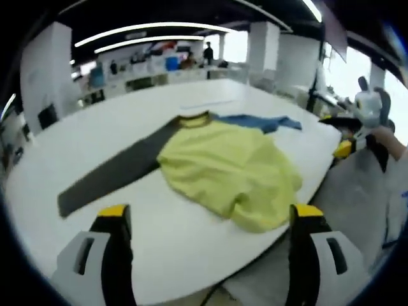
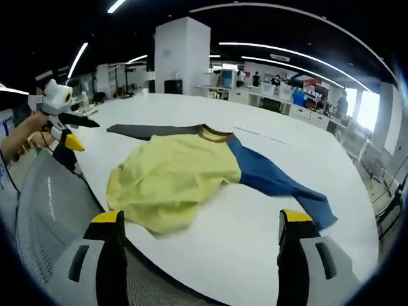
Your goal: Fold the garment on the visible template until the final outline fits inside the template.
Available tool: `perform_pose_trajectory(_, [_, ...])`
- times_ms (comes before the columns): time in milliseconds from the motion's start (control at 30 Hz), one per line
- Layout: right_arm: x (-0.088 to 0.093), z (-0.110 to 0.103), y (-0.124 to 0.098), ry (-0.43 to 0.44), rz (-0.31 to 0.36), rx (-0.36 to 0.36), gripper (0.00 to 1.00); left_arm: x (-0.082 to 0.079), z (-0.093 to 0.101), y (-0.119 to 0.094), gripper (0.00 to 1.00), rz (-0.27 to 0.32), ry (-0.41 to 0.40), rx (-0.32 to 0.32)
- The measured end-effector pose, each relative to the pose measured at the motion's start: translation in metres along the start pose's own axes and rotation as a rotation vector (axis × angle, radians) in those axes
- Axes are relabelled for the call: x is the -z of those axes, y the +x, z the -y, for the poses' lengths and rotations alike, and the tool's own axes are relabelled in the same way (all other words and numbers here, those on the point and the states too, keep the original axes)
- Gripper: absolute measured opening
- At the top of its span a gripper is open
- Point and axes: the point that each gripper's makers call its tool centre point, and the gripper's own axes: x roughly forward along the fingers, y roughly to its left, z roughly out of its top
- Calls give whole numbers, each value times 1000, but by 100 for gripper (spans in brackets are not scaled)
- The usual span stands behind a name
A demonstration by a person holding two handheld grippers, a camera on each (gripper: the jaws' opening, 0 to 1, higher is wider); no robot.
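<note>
White bench carries our yellow garment; both tools, left tool and right tool, spread empty. We should pinch the blue sleeve at three o'clock, folding inward flat.

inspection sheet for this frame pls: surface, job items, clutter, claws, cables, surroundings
Surface: white table, large, rounded edge toward the person.
Job's things: garment with yellow body, dark grey sleeve and blue sleeve, both sleeves spread out; body rumpled, lying near the table edge. Template: a faint outline may lie beyond the collar, cannot tell.
Clutter: nothing seen on the table apart from the garment.
Claws: left claw open, empty, above the table edge. Right claw open, empty, short of the garment.
Cables: thin dark cable at the view's left edge.
Surroundings: open office hall, white pillar, ceiling strip lights, desks and people far behind.
</note>
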Motion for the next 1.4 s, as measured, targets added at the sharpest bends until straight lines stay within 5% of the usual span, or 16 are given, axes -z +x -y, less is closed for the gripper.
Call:
perform_pose_trajectory(167, [7,-6,9,-6,-23,-32,92,7,18,-4,93,13,-35,8])
perform_pose_trajectory(333, [9,-16,21,-44,-48,-100,70,4,22,-14,93,77,-106,-27])
perform_pose_trajectory(500, [21,-24,34,-69,-104,-173,49,14,21,-14,93,52,-120,-35])
perform_pose_trajectory(700, [38,-26,45,-133,-173,-238,38,16,21,-18,92,38,-98,-48])
perform_pose_trajectory(867, [45,-21,58,-46,-185,-277,24,19,20,-17,91,33,-112,-60])
perform_pose_trajectory(1400, [56,-21,85,-85,-275,-314,12,25,21,-14,89,17,-127,-55])
